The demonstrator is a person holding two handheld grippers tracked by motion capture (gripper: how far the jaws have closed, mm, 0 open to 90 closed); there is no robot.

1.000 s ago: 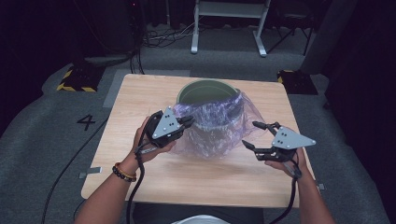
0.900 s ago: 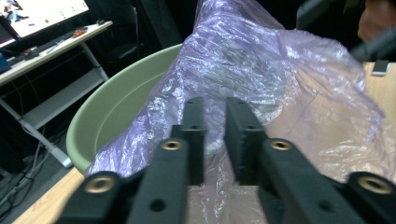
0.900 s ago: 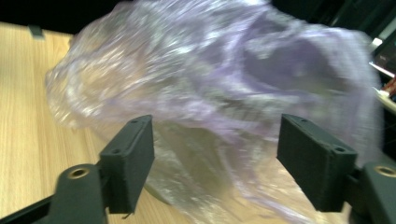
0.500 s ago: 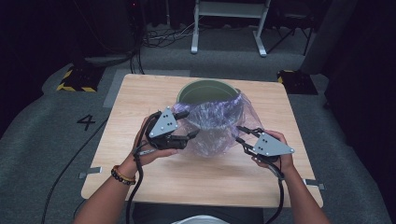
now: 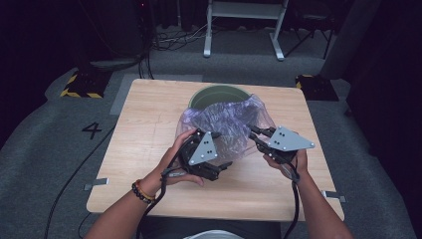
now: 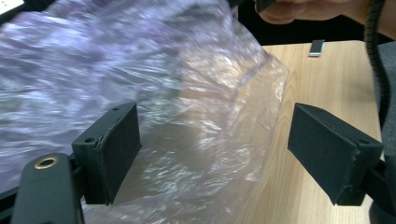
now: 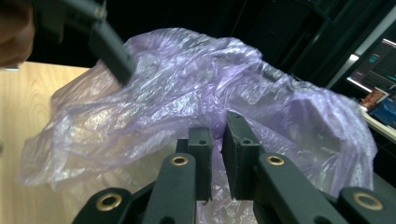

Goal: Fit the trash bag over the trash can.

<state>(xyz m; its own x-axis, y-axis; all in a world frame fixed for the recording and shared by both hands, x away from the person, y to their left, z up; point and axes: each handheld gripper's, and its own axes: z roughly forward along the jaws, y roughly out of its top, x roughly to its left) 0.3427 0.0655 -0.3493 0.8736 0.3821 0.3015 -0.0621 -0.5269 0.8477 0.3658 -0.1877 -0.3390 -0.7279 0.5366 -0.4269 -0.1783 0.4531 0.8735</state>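
High view: left gripper (image 5: 221, 149) newly open, off the bag (image 5: 229, 124)

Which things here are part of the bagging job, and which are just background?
In use:
- purple plastic bag
- green bin
- left claw, open beside the bag
- right claw, pinching the bag

Lying about:
- white frame on the floor
- floor cables
- yellow-black striped block

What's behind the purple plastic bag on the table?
A green bucket stands behind the purple plastic bag; its rim and dark inside show. The bag covers its near wall, so its lower part is hidden.
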